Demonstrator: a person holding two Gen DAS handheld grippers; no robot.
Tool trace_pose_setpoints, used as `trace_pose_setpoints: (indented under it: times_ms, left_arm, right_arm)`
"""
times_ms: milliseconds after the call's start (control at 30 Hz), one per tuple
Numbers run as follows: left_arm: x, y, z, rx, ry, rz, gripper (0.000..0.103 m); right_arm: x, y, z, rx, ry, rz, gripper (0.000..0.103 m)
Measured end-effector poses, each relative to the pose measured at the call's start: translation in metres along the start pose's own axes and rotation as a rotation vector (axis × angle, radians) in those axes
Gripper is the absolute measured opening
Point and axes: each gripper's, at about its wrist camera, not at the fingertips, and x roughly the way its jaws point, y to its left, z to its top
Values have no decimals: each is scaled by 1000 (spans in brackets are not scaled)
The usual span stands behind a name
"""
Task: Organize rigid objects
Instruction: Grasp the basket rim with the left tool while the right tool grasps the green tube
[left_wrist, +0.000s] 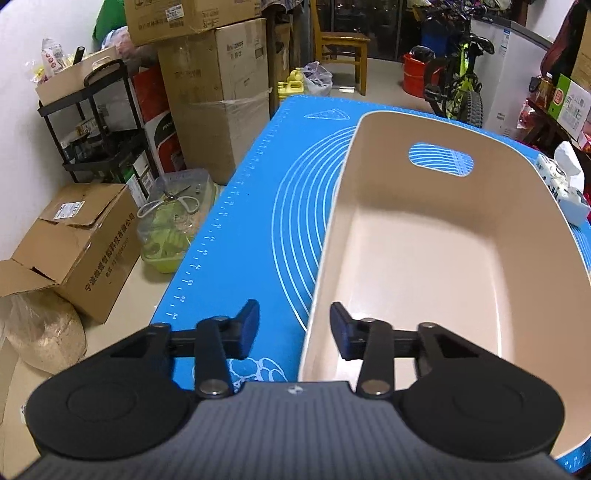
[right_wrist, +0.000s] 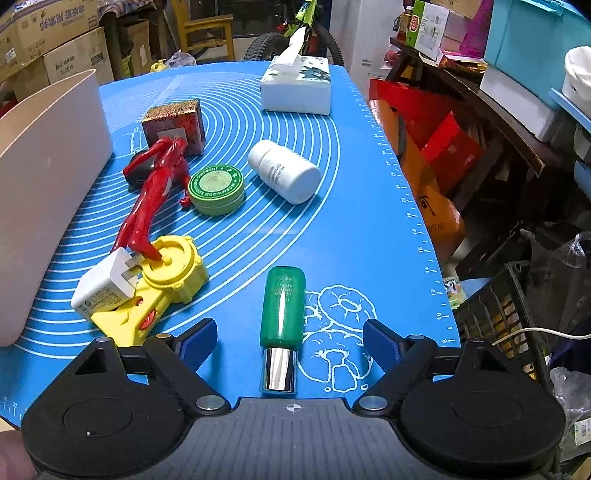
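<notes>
An empty beige bin (left_wrist: 424, 266) stands on the blue mat (left_wrist: 240, 240). My left gripper (left_wrist: 294, 330) straddles the bin's near left wall, one finger outside and one inside; the pads stand off the wall, so it is open. In the right wrist view a green bottle (right_wrist: 282, 306) with a chrome cap lies on the mat, cap toward me. My right gripper (right_wrist: 290, 343) is open around it, and both pads are well clear of its sides. The bin's wall (right_wrist: 48, 166) shows at the left of that view.
Left of the bottle lie a yellow toy (right_wrist: 166, 288), a white plug (right_wrist: 105, 288) and a red figure (right_wrist: 151, 195). Farther back are a green tin (right_wrist: 216, 188), a white bottle (right_wrist: 284, 171), a red-gold box (right_wrist: 173, 125) and a tissue pack (right_wrist: 295, 88). Boxes crowd the floor.
</notes>
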Motion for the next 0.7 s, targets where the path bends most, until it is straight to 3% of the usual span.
trace_pose_setpoints:
  times_ms: [333, 700]
  left_arm:
    - [4, 0, 2, -23, 25, -73, 10]
    - [6, 1, 1, -29, 25, -83, 10]
  right_arm:
    - [3, -4, -1, 16, 25, 29, 76]
    - [1, -1, 0, 12, 12, 50, 59]
